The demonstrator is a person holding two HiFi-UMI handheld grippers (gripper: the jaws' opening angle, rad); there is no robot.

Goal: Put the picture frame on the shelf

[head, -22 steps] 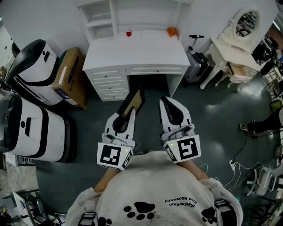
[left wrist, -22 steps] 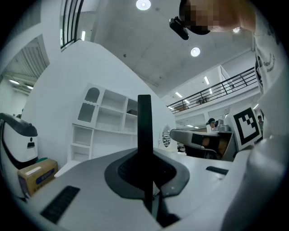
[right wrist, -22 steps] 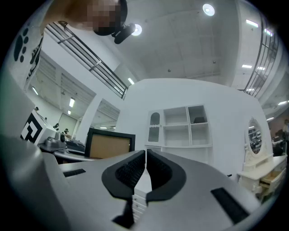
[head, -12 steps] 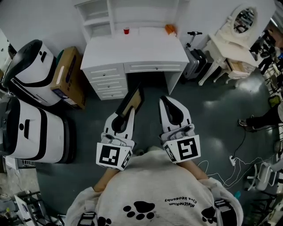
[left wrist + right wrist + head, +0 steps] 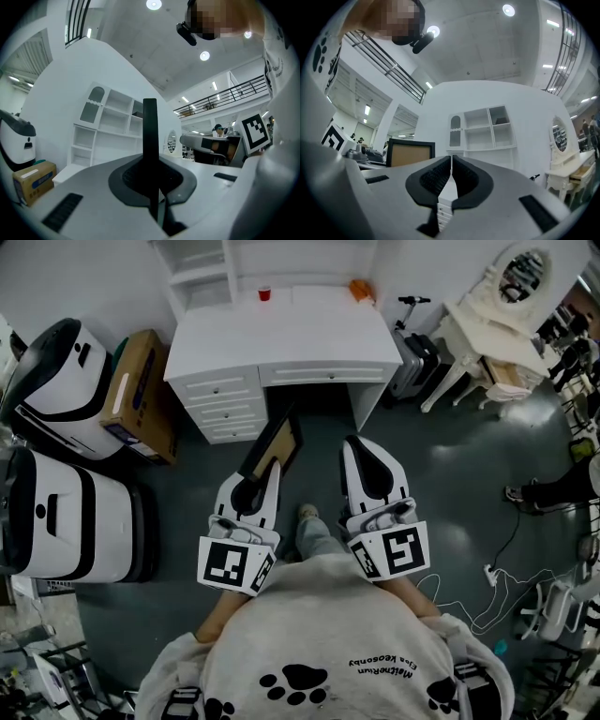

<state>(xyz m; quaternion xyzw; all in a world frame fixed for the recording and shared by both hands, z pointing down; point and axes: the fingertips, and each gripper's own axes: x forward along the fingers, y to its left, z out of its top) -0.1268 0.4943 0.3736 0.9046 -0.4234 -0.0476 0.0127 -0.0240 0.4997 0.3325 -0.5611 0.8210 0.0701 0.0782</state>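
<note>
Left tongs are clenched on the picture frame, gripping its near edge. In the left gripper view the frame stands edge-on between the pads. Right tongs are closed on nothing, pads together, riding at 3 o'clock of the frame and apart from it.

Frame location: up in the air over the dark floor, leaning toward 12 o'clock, its far end near the front of the white desk. The right gripper view shows its tan face and dark border.

The shelf is the white unit standing on the back of the desk, at 12 o'clock from me and well apart from the frame. Most compartments I can see look bare. One upper compartment holds something dark, and I can't tell what it is. A red cup sits on the desk top near the shelf's foot. A cardboard box lies at 10 o'clock, beside the desk.

Progress, my call: pickup done, frame secured, carry under way. Left to do: close in on the desk, raise the frame over the desk top, stand it in a compartment and let go. Nothing is placed yet, so I'd put it at roughly the midpoint.
</note>
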